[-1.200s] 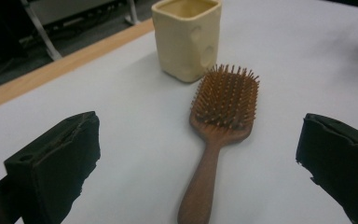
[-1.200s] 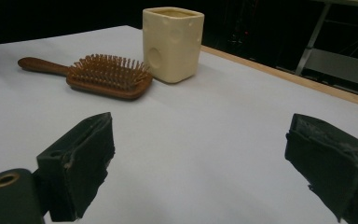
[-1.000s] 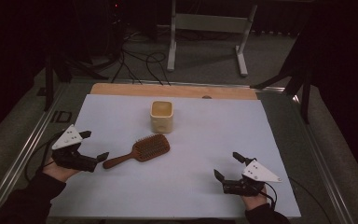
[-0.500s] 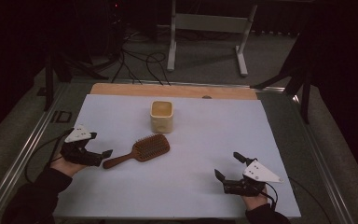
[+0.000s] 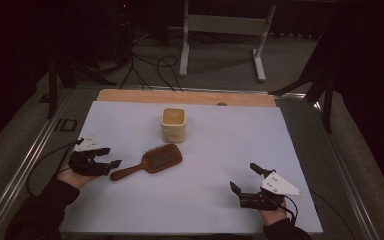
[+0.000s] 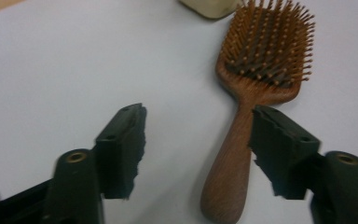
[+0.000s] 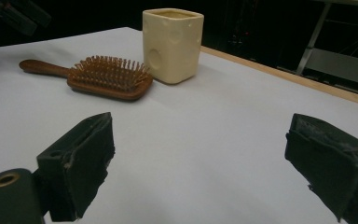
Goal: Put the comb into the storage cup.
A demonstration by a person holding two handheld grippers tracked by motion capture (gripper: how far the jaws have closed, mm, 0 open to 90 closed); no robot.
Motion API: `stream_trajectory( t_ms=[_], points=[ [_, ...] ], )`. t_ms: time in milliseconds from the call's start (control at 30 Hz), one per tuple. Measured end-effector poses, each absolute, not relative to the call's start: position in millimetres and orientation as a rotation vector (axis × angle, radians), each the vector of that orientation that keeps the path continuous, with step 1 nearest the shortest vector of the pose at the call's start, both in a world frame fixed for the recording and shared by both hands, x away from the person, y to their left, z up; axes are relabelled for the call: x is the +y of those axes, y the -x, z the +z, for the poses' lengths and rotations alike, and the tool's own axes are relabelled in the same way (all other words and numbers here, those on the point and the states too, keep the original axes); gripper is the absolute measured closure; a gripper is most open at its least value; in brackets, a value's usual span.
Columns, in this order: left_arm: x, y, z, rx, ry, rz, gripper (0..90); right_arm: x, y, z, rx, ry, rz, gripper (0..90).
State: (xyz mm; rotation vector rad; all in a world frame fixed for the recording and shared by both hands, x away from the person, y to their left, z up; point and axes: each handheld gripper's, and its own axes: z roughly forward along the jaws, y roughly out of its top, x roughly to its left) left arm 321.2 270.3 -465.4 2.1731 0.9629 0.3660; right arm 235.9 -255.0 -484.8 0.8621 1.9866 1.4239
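Left gripper (image 5: 111, 165): low over the white table sheet (image 5: 220, 200) at its left side, held in the person's left hand (image 5: 72, 175); jaws have just been closing, now at a middling gap.
Between the left jaws: the hairbrush handle (image 6: 228, 172), seen in the left gripper view; it lies close against the right-hand jaw, well apart from the left-hand one. Whether that near pad touches the wood I cannot tell. No squeeze from both sides, so not gripped.
Hairbrush (image 5: 150, 161): wooden paddle type, lying flat on the sheet, bristles up, handle end pointing toward the left gripper, head toward the middle of the table.
Cup (image 5: 173, 124): cream, squarish, upright, just beyond the brush head, near but apart from it.
Right gripper (image 5: 244, 180): near the front right of the sheet, in the person's right hand (image 5: 272, 212); jaws spread wide.
Between the right jaws: only bare sheet, per the right gripper view; brush and cup lie well ahead of it.
Spacing: the two grippers are well apart, the brush on the left gripper's side.
Table edge: wooden strip (image 5: 185, 96) along the far side of the sheet.
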Motion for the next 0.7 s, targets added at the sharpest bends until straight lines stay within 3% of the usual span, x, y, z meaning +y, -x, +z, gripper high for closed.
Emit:
stream_trajectory(
  t_ms=[533,700],
  points=[
    [268,-324,-478,0.960,-2.240,0.377,71.1,-255,-236,-485,1.991,-0.861,1.422,7.9],
    [269,-326,-482,0.990,-2.262,0.366,76.6,-254,-236,-485,1.991,-0.862,1.424,7.8]
  ],
)
